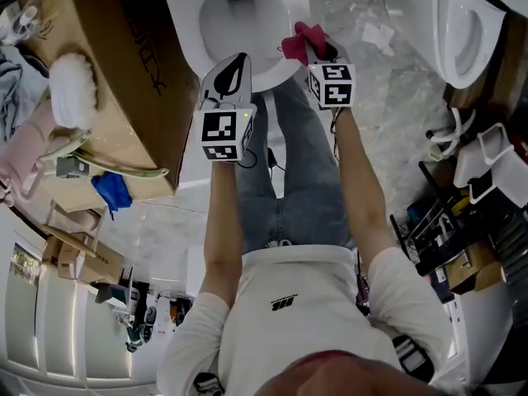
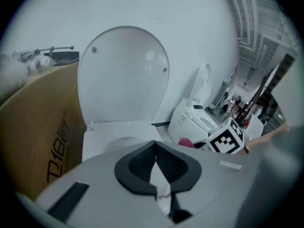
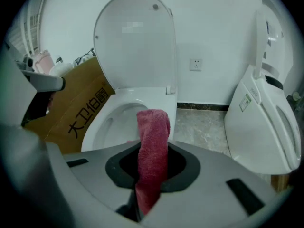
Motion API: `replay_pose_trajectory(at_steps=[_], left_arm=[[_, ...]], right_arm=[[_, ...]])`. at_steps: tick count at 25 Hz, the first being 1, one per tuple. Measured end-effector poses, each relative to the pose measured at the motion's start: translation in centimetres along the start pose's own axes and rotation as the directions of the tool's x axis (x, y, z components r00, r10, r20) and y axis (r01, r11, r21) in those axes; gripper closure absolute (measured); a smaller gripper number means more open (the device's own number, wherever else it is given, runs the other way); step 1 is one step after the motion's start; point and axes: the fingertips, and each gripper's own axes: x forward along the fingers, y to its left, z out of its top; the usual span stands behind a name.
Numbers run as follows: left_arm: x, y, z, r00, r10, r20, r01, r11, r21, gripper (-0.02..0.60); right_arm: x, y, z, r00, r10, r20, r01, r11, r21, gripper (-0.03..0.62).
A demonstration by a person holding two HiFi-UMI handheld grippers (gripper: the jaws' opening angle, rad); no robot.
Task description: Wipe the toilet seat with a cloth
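The wipe itself looked about to begin rather than under way: the right claw (image 1: 312, 46) was clamped on the red cloth (image 3: 153, 141), and its own view showed the terry fabric pinched between both jaws, with a folded end standing up past them and a shorter tail hanging below. In the head view that cloth sat at the upper centre of the frame, over the front right edge of the toilet seat (image 3: 156, 95). Whether the fabric already touched the rim could not be told from any view. The lid (image 3: 135, 42) stood raised behind the bowl, so the ring was fully exposed. The left claw (image 1: 233, 74) hovered over the front left of the rim, its jaws drawn together with only a sliver of gap and nothing between them, and it seemed to have no part in the job yet. The next move probably called for lowering the right claw until the free end of the cloth pressed flat on the seat, then dragging it along the curve while keeping the hard jaws off the plastic. A cardboard box (image 1: 124, 73) stood close on the left of the toilet, and a second toilet (image 1: 462, 31) stood well apart at the upper right.
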Motion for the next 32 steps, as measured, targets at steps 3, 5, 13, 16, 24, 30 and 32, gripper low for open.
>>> replay_pose_trajectory(at_steps=[3, 5, 13, 16, 24, 30, 32], left_arm=[[-2.6, -1.4, 2.1, 1.000, -0.021, 0.002, 0.021, 0.999, 0.026, 0.571], [-4.2, -2.4, 3.5, 0.999, -0.032, 0.012, 0.031, 0.998, 0.048, 0.571], [-12.9, -5.4, 9.9, 0.998, -0.019, 0.063, 0.012, 0.994, 0.112, 0.571], [-16.4, -6.1, 12.7, 0.995, -0.009, 0.100, -0.003, 0.993, 0.117, 0.571], [-25.3, -9.1, 17.4, 0.985, -0.058, 0.163, 0.027, 0.982, 0.187, 0.571], [-29.7, -10.6, 19.6, 0.974, -0.072, 0.214, 0.019, 0.970, 0.241, 0.571], [-30.6, -10.8, 20.1, 0.970, -0.072, 0.233, 0.013, 0.969, 0.246, 0.571]], right_arm=[[-4.9, 1.7, 2.3, 0.998, 0.009, 0.058, -0.008, 1.000, -0.015, 0.546], [-8.1, 2.5, 4.2, 0.994, 0.016, 0.108, -0.013, 0.999, -0.029, 0.546], [-21.6, 6.6, 12.9, 0.958, 0.063, 0.280, -0.017, 0.987, -0.161, 0.546], [-26.6, 8.1, 16.0, 0.937, 0.078, 0.340, -0.012, 0.981, -0.194, 0.545], [-37.9, 12.3, 19.5, 0.896, 0.102, 0.432, 0.016, 0.965, -0.262, 0.546], [-42.3, 14.3, 19.6, 0.875, 0.102, 0.473, 0.024, 0.967, -0.253, 0.546], [-42.8, 15.0, 19.6, 0.872, 0.109, 0.477, 0.020, 0.966, -0.258, 0.546]])
